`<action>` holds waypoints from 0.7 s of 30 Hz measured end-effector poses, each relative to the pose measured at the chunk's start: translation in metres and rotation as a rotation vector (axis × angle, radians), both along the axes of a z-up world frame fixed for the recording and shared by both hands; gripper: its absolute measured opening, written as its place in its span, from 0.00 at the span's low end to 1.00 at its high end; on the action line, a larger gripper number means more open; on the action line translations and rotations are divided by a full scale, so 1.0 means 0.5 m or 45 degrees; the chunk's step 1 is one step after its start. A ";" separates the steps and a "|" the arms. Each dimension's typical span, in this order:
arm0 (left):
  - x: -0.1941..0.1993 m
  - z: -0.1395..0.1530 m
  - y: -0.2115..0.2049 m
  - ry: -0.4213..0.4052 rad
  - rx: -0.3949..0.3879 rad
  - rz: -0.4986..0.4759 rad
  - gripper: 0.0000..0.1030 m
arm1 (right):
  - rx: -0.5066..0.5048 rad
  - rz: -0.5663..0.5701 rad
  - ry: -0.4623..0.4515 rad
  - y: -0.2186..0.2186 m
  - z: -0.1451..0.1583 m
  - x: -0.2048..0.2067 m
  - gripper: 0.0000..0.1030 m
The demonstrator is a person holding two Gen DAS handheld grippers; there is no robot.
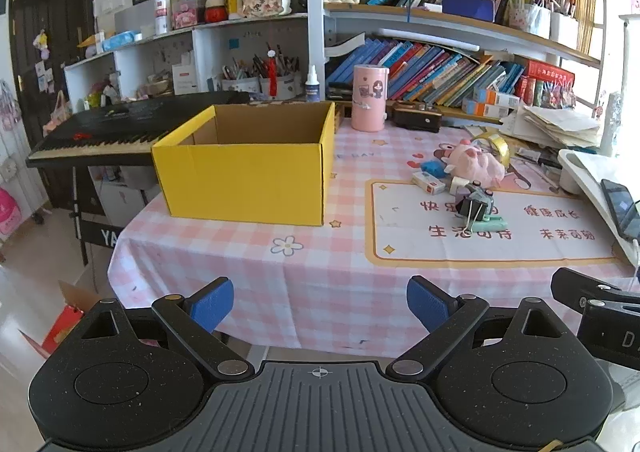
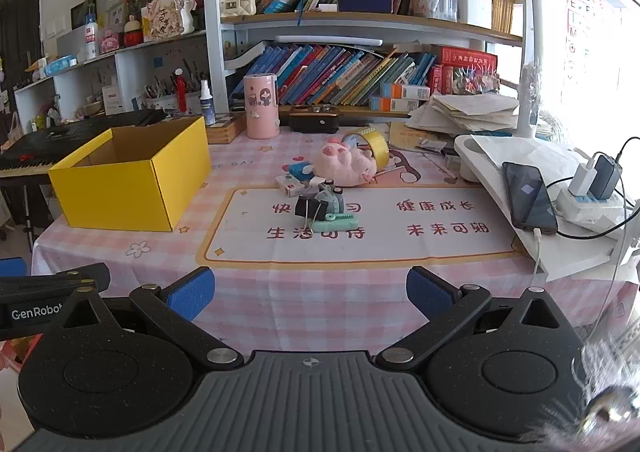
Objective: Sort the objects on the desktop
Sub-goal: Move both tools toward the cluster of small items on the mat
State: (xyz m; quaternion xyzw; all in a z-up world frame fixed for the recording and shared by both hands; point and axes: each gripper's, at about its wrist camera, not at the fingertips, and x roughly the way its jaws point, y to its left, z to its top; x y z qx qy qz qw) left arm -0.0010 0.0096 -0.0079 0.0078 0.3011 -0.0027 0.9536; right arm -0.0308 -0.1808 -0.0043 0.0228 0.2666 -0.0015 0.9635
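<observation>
Both my tongs hover off the near edge of the tabletop (image 2: 320, 292). My left tongs (image 1: 320, 306) are spread wide with nothing between them, and my right tongs (image 2: 310, 294) likewise. The yellow box (image 1: 248, 168) stands open near the left edge. The clutter sits mid-tabletop toward the far edge: pink plush pig (image 2: 346, 164), tape roll (image 2: 374, 146), black binder clip (image 2: 309, 208), small white box (image 2: 291, 185).

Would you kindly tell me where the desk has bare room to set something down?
Free: the checked cloth along the near edge, and the printed mat right of the binder clip. Inside, the yellow box looks empty as far as shows. Crowded: the pile around the pink plush, and the far right by the phone.
</observation>
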 end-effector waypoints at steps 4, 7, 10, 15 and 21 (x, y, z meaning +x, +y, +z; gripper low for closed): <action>0.001 -0.001 0.010 0.006 -0.031 -0.003 0.93 | 0.005 -0.001 0.000 0.002 -0.002 -0.001 1.00; 0.002 -0.001 0.010 0.008 -0.032 -0.006 0.93 | 0.006 0.000 0.002 0.003 -0.005 -0.002 1.00; 0.003 -0.002 0.008 0.009 -0.014 -0.013 0.93 | 0.008 0.008 0.002 0.007 -0.005 -0.002 1.00; 0.007 -0.002 0.012 0.018 0.017 -0.002 0.93 | 0.016 0.010 0.011 0.015 -0.006 0.000 1.00; 0.008 -0.003 0.019 -0.007 0.025 -0.010 0.93 | 0.007 -0.008 0.009 0.024 -0.003 0.009 1.00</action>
